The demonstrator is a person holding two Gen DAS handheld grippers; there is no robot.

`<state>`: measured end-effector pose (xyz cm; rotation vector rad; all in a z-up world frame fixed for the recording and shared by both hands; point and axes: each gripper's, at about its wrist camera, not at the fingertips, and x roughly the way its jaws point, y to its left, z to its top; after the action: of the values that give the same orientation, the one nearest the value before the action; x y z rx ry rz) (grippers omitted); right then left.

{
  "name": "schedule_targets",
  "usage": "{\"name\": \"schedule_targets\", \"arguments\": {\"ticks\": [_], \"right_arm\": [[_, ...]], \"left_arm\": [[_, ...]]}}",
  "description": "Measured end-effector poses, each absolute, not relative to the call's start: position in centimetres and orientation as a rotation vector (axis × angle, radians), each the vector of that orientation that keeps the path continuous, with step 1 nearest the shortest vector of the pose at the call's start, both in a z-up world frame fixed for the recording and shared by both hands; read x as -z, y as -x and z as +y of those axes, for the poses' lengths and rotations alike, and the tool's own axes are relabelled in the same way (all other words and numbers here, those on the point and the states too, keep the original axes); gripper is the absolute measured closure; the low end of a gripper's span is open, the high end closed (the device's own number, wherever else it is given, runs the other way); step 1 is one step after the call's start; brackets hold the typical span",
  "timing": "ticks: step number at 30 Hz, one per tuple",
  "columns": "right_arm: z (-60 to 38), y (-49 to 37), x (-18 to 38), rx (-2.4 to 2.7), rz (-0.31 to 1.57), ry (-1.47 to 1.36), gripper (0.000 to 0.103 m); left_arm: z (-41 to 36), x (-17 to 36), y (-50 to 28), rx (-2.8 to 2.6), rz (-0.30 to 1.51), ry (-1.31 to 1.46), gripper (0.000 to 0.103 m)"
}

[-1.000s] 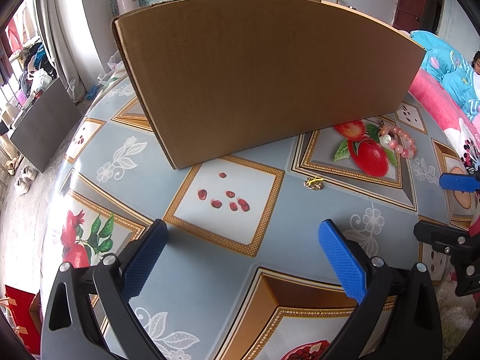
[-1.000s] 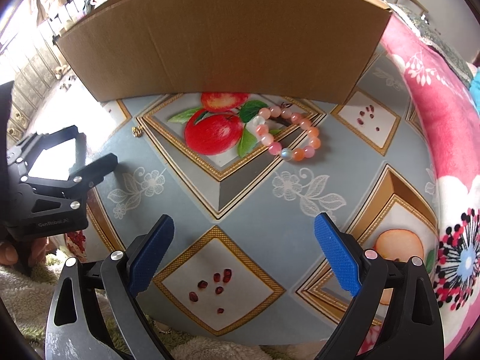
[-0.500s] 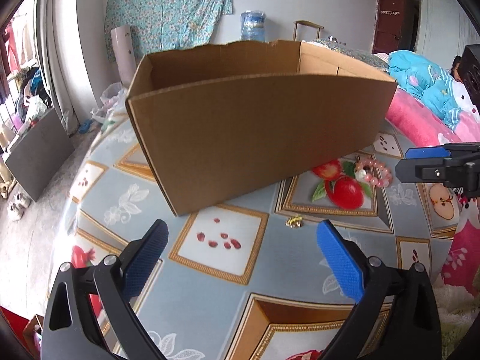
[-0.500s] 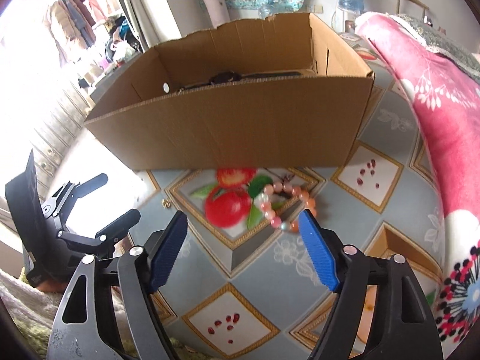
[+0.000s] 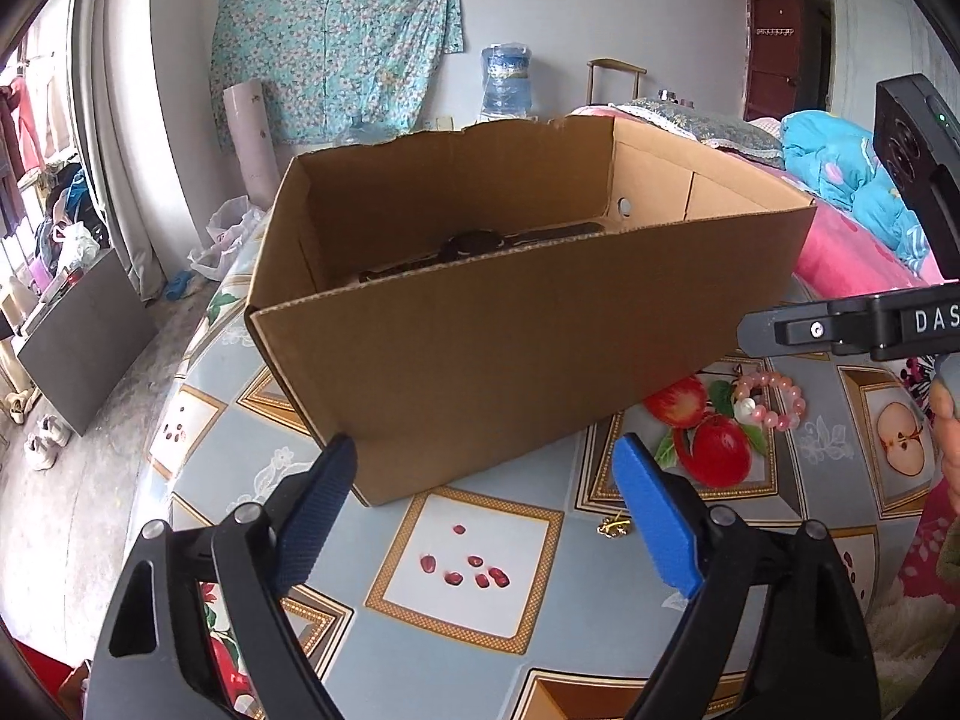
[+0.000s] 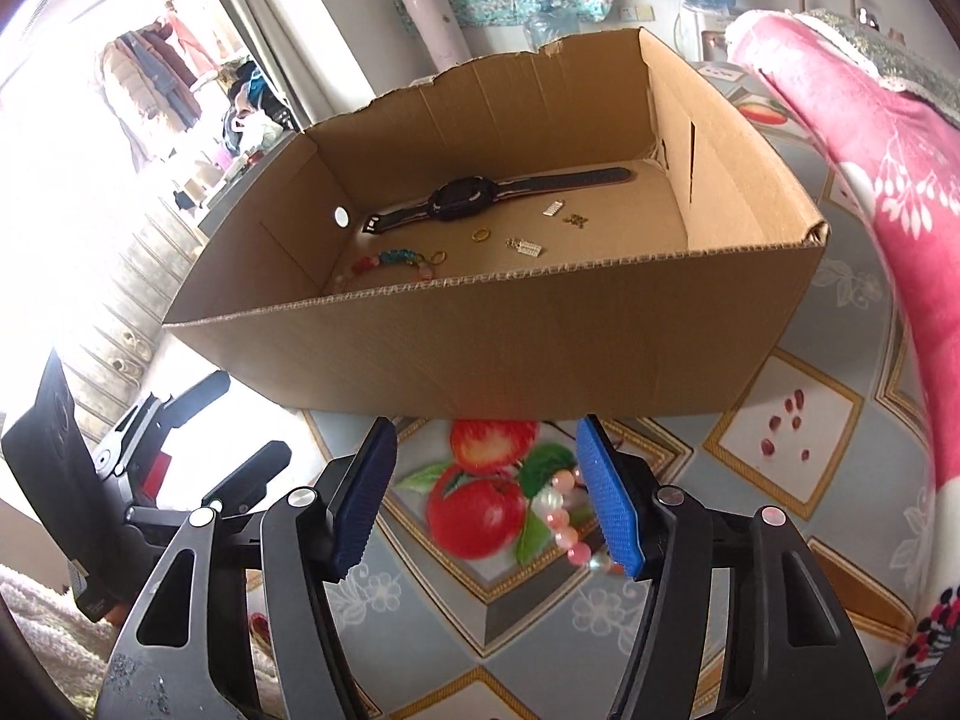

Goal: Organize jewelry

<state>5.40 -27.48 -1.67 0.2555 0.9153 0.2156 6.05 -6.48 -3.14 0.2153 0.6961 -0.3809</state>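
An open cardboard box (image 5: 540, 324) stands on the patterned table; in the right wrist view the box (image 6: 510, 348) holds a black watch (image 6: 468, 201), a beaded bracelet (image 6: 393, 258), a gold ring (image 6: 480, 234) and small charms. A pink bead bracelet (image 5: 771, 402) lies on the table right of the box, and shows in the right wrist view (image 6: 564, 516) beside my right fingers. A small gold piece (image 5: 613, 527) lies in front of the box. My left gripper (image 5: 480, 516) is open and empty. My right gripper (image 6: 486, 498) is open and empty above the table.
The table (image 5: 480, 648) has a fruit-print cloth. A pink blanket (image 6: 888, 192) lies at the right. The right gripper's body (image 5: 870, 324) shows at the right of the left wrist view. The floor and a dark board (image 5: 84, 330) are at the left.
Both grippers have risen and pulled back from the table, so the box's inside has come into view. The right gripper's jaws have narrowed somewhat. The jewelry has not moved.
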Motion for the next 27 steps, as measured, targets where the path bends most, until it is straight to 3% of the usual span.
{"name": "schedule_targets", "arguments": {"ticks": [10, 12, 14, 19, 23, 27], "right_arm": [[-26.2, -5.5, 1.3, -0.209, 0.869, -0.257, 0.044], [-26.0, -4.4, 1.1, -0.203, 0.861, -0.234, 0.041], [-26.0, -3.0, 1.1, -0.194, 0.857, -0.208, 0.030], [-25.6, 0.8, 2.3, -0.117, 0.904, -0.110, 0.016], [-25.2, 3.7, 4.1, -0.057, 0.956, -0.044, 0.010], [-24.5, 5.1, 6.4, -0.016, 1.020, 0.008, 0.009]], "left_arm": [[-6.3, 2.9, -8.3, 0.346, 0.709, -0.203, 0.018], [-6.0, 2.7, -8.1, 0.362, 0.721, -0.182, 0.018], [-5.6, 2.6, -7.4, 0.375, 0.730, -0.175, 0.018], [-5.8, 4.1, -5.4, 0.387, 0.835, -0.209, 0.015], [-5.9, 6.0, -3.9, 0.367, 0.920, -0.229, 0.010], [-6.2, 7.2, -3.0, 0.327, 0.937, -0.261, 0.006]]}}
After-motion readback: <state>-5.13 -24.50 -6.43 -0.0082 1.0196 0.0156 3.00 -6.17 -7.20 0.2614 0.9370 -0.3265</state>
